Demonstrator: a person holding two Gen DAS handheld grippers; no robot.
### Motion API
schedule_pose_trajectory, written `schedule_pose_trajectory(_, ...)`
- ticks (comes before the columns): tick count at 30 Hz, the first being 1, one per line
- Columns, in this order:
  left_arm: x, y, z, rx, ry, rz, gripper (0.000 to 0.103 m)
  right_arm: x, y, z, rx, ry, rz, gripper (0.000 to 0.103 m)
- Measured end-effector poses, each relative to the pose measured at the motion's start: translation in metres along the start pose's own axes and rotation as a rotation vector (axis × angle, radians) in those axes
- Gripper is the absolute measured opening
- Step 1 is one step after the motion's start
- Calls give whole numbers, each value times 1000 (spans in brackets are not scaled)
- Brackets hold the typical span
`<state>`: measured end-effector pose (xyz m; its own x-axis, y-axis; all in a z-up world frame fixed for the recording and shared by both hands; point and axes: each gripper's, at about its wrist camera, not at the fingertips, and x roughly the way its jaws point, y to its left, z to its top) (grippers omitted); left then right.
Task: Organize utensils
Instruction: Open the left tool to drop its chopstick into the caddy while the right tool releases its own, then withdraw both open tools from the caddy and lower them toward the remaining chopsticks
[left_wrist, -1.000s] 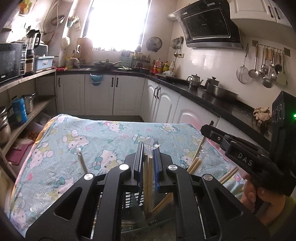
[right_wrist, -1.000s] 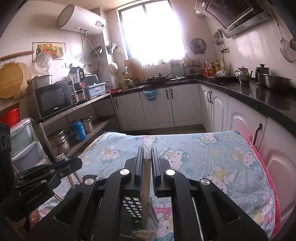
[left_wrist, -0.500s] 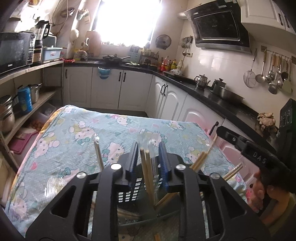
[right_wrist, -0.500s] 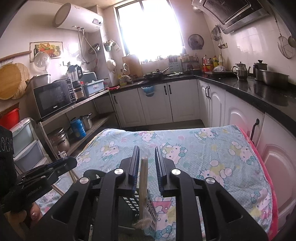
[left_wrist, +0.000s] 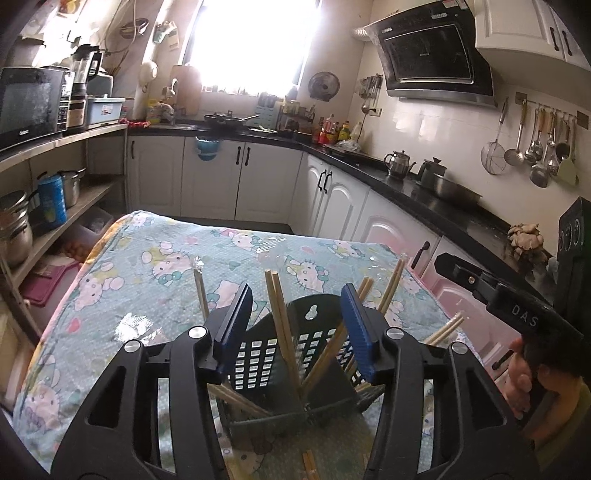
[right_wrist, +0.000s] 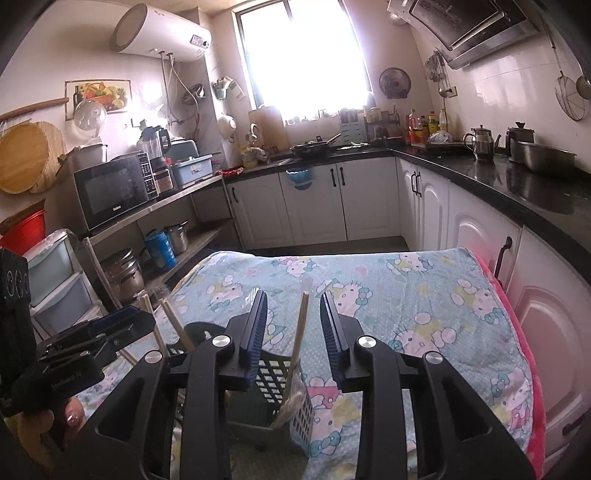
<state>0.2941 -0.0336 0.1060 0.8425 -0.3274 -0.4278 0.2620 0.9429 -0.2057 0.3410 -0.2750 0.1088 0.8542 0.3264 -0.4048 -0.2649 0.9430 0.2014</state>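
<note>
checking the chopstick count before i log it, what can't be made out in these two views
- Left wrist view: the black caddy's base and lower chopsticks are hidden behind the left gripper, so no count.
- Right wrist view: the caddy's interior is hidden behind the right gripper; the single chopstick has its lower end in blurry wrapping.
- Table's near edge: cut off.

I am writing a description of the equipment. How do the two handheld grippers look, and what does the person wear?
Both the left gripper and the right gripper are black plastic frames with silver bolts and ribbed blue pads. The right one's body bears the white letters "DAS". A yellow-green sleeve shows at one hand, and the other hand's nail has glittery polish.
</note>
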Motion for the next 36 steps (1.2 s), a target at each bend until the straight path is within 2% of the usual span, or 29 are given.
schedule_pose_trajectory(6, -16, 0, 1, -11, -12, -5, 52, -17, 4, 0, -11, -7, 4, 34)
schedule_pose_trajectory(9, -24, -1, 1, -18, -22, -6, 54, -26, 7, -1, -14, -11, 10, 35)
schedule_pose_trajectory(11, -30, -1, 1, -26, -28, -5, 63, -32, 9, -1, -18, -15, 12, 37)
schedule_pose_trajectory(12, -34, -1, 0, -31, -31, -5, 72, -36, 10, -2, -20, -17, 15, 38)
schedule_pose_trajectory(15, -41, -1, -3, -36, -35, -5, 74, -44, 14, -3, -27, -22, 22, 40)
schedule_pose_trajectory(19, -51, -1, -7, -45, -38, -7, 88, -56, 20, -7, -32, -26, 32, 45)
schedule_pose_trajectory(24, -63, -2, -14, -47, -41, 3, 91, -69, 25, -12, -38, -29, 38, 51)
schedule_pose_trajectory(36, -86, 7, -38, -61, -35, 42, 91, -87, 42, -33, -77, -1, 53, 53)
